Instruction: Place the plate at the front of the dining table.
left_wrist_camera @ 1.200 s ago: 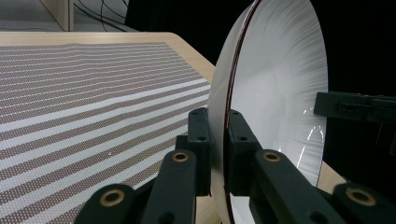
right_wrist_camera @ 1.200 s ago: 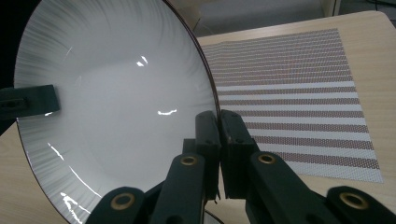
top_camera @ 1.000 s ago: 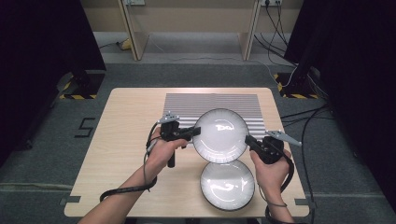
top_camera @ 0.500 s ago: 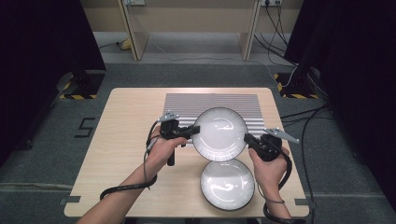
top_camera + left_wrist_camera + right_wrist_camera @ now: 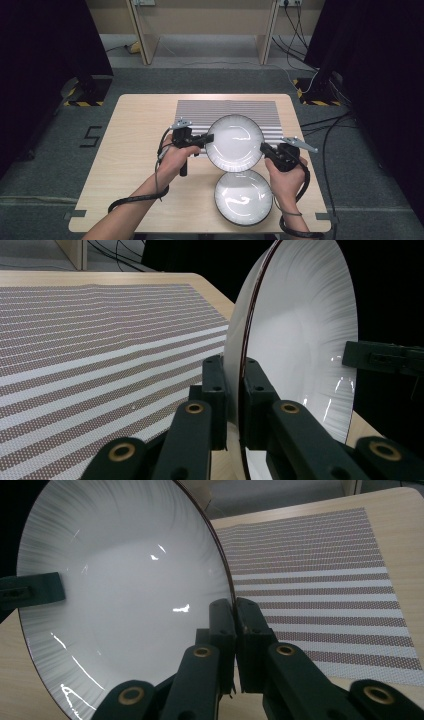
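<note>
**Two grips, one plate: keep it level**

I have the upper plate [image 5: 235, 142] pinched at opposite points of its rim. My left gripper [image 5: 200, 141] is clamped on its left edge, and my right gripper [image 5: 263, 148] is clamped on its right edge, jaws closed tight on the thin rim in both gripper views. The plate seems to hang above the striped mat [image 5: 200, 112], toward the table's [image 5: 135, 150] far right part, with a second plate [image 5: 244, 196] lying near the table's near right edge.

To do this well, I judge both hands must move together at the same height; any twist between them could lever the glossy rim out of a jaw. I'd go slowly and keep clear of the lower plate.
</note>
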The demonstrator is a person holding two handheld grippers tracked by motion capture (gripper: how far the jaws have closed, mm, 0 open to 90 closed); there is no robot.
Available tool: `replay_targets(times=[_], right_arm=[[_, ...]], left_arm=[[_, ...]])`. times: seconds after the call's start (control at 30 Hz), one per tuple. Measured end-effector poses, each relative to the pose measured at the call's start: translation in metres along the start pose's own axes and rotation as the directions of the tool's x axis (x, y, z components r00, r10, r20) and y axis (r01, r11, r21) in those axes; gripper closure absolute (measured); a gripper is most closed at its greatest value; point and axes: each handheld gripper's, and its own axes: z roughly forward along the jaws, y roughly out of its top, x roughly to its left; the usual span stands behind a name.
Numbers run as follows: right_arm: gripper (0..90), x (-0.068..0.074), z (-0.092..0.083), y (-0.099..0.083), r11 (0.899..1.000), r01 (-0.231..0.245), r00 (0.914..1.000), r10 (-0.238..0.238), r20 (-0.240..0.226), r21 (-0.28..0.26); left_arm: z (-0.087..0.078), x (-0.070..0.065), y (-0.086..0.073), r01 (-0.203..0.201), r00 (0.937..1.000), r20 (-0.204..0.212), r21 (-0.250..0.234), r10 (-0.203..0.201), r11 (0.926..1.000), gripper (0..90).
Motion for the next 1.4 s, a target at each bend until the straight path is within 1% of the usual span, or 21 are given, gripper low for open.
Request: replay_targets(times=[0.23,0.47,0.73,1.17,1.4], right_arm=[[87.3,0.000,0.004,-0.001,1.000,0.003,1.0000,-0.003,0.005,-0.001],[87.3,0.001,0.008,0.003,1.000,0.005,1.0000,-0.005,0.004,-0.003],[87.3,0.002,0.012,0.007,1.000,0.012,0.9999,-0.012,0.009,-0.006],[87.2,0.004,0.022,0.011,1.000,0.015,0.9999,-0.015,0.007,-0.009],[87.2,0.005,0.027,0.016,1.000,0.021,0.9998,-0.021,0.008,-0.012]], left_arm=[[0.003,0.004,-0.001,0.008,1.0000,-0.002,-0.001,-0.008,1.0000,82.9],[0.003,0.007,0.002,0.001,0.9999,-0.012,-0.009,-0.001,1.0000,83.1],[0.006,0.011,0.004,0.010,0.9998,-0.019,-0.019,-0.010,0.9998,83.3],[0.006,0.018,0.008,0.010,0.9995,-0.031,-0.021,-0.011,0.9997,83.3],[0.007,0.022,0.013,0.010,0.9993,-0.036,-0.029,-0.011,0.9995,83.3]])
